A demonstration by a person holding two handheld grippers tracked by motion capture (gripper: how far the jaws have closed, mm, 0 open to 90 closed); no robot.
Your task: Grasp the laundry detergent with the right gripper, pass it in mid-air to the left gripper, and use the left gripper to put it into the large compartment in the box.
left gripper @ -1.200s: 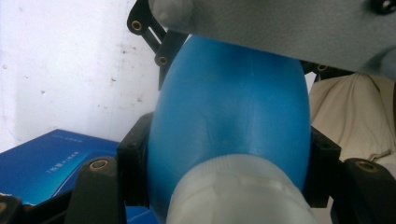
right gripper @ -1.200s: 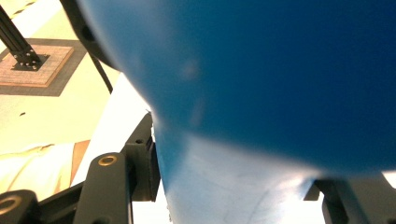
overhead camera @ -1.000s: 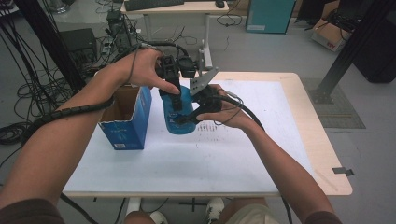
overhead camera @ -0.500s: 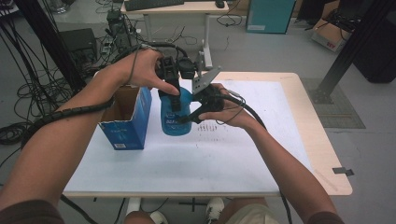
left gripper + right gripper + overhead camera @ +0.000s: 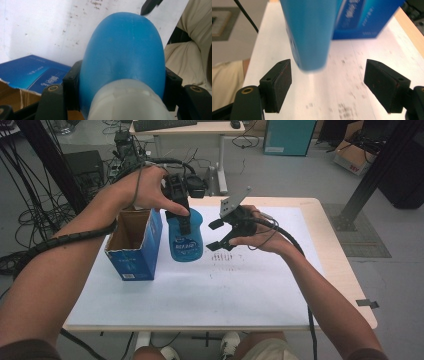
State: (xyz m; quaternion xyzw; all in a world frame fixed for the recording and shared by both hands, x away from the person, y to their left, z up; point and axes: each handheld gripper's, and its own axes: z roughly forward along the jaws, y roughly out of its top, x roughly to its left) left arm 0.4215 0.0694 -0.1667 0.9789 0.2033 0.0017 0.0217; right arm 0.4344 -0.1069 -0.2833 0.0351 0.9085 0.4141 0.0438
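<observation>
Now the right gripper (image 5: pixel 216 235) stands clear of the blue bottle (image 5: pixel 185 240): a second ago it was up against the bottle's side, and since then its jaws have been opening and it has drawn off toward the right side of the table, with nothing between the jaws. In the right gripper view the two black pads sit well apart with only the white tabletop between them, and the bottle hangs blurred ahead of them. The left gripper (image 5: pixel 183 222) has not shifted; it comes down from above and is clamped on the bottle's upper part, the blue body squeezed between both jaws in the left gripper view. The bottle stands upright on the table (image 5: pixel 260 295), just beside the open blue cardboard box (image 5: pixel 134 247), which sits where it was. The tabletop is white with a pale wooden edge and a patch of small dark marks near the right gripper. Beyond it lie a grey floor, tangled cables (image 5: pixel 30 215) at the left, another desk (image 5: pixel 190 127), and a teal cabinet (image 5: pixel 286 136).
</observation>
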